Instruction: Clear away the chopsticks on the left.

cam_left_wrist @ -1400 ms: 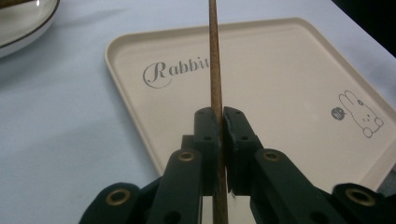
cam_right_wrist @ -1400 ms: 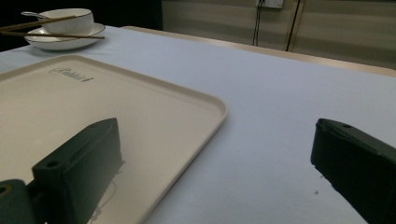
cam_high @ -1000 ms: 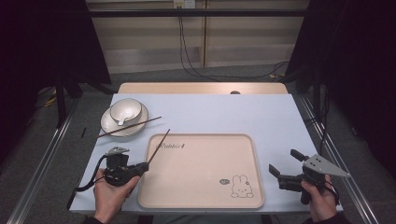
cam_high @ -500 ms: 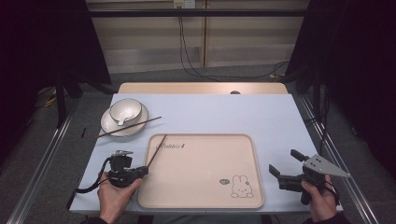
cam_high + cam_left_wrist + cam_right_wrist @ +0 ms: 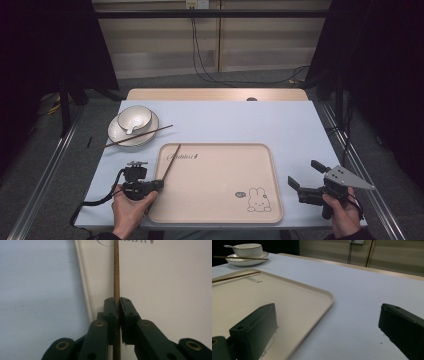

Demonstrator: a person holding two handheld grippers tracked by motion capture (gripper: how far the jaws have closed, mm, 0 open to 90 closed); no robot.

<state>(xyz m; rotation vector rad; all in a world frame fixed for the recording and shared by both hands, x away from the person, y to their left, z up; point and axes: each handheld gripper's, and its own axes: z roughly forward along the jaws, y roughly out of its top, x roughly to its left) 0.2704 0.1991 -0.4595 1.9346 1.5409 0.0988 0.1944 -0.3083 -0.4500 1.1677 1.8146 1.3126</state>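
My left gripper [image 5: 156, 184] is shut on the near end of a brown chopstick [image 5: 171, 161] at the left rim of the beige tray [image 5: 274, 175]. The stick slants away over the tray's printed lettering. In the left gripper view both pads pinch the chopstick [image 5: 116, 270] at the left gripper's [image 5: 118, 302] tips, above the tray [image 5: 162, 290]. A second chopstick [image 5: 140, 135] lies across a white plate [image 5: 118, 135] that carries a bowl [image 5: 134, 117] with a spoon. My right gripper [image 5: 304, 173] stands open over the cloth right of the tray, nothing between its jaws.
A pale blue cloth [image 5: 240, 122] covers the table, with a wooden strip along its far edge. The tray has a rabbit drawing [image 5: 258, 199] near its front right corner. In the right gripper view the tray's corner [image 5: 329, 296] lies ahead of the right gripper [image 5: 327, 312].
My left hand has drawn slightly toward the near edge, taking the held chopstick with it. The right gripper has kept still.
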